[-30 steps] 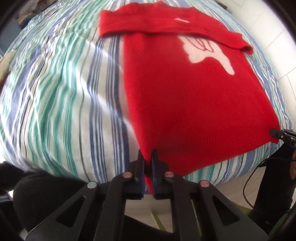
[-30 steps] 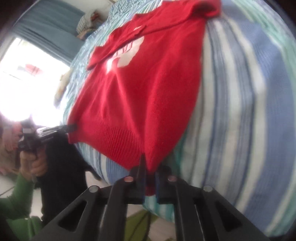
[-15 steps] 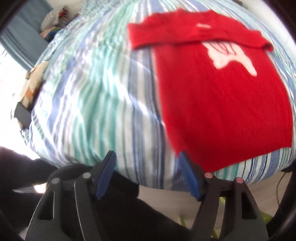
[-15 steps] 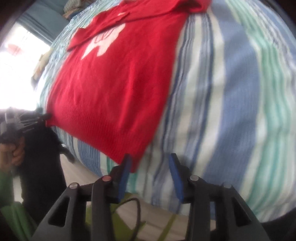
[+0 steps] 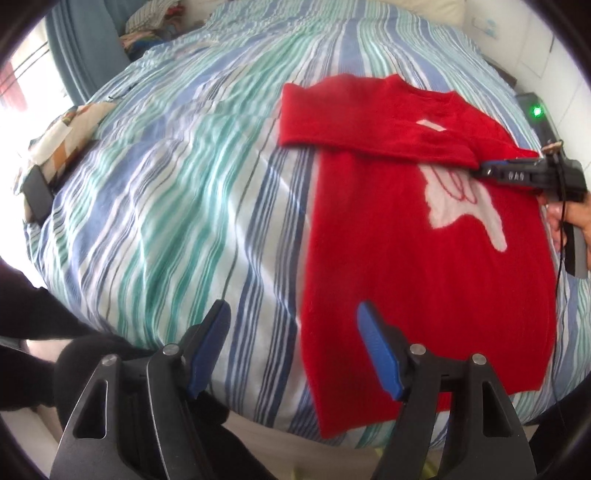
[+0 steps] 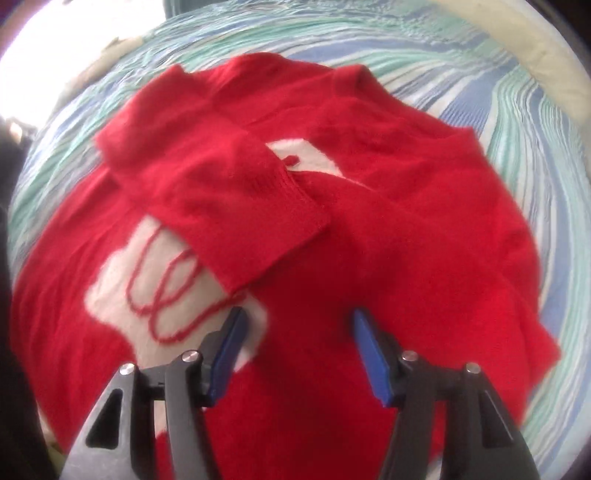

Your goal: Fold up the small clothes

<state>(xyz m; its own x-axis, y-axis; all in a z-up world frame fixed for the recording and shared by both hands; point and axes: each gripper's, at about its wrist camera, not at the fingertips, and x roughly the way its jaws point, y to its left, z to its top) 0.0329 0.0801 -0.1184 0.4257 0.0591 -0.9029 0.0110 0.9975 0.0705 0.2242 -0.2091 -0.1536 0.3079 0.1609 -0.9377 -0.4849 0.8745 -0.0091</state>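
A red knit sweater (image 5: 424, 258) with a white motif (image 5: 458, 199) lies flat on the striped bed, both sleeves folded across its chest. My left gripper (image 5: 293, 317) is open and empty, low over the sweater's bottom left corner at the bed's near edge. My right gripper (image 6: 295, 325) is open and empty, hovering over the sweater's (image 6: 369, 221) chest, just below the folded sleeve cuff (image 6: 280, 206) and beside the white motif (image 6: 155, 288). It also shows in the left wrist view (image 5: 480, 170) at the sweater's right side.
The blue, green and white striped bedcover (image 5: 177, 177) fills the bed. A patterned cloth (image 5: 62, 133) and a dark phone (image 5: 37, 195) lie at its left edge. A pile of clothes (image 5: 155, 22) sits at the far end. A device with a green light (image 5: 535, 110) stands at right.
Both grippers let go of the sweater's bottom hem and opened. The right gripper moved up over the sweater's chest; the left gripper drew back and rose slightly.
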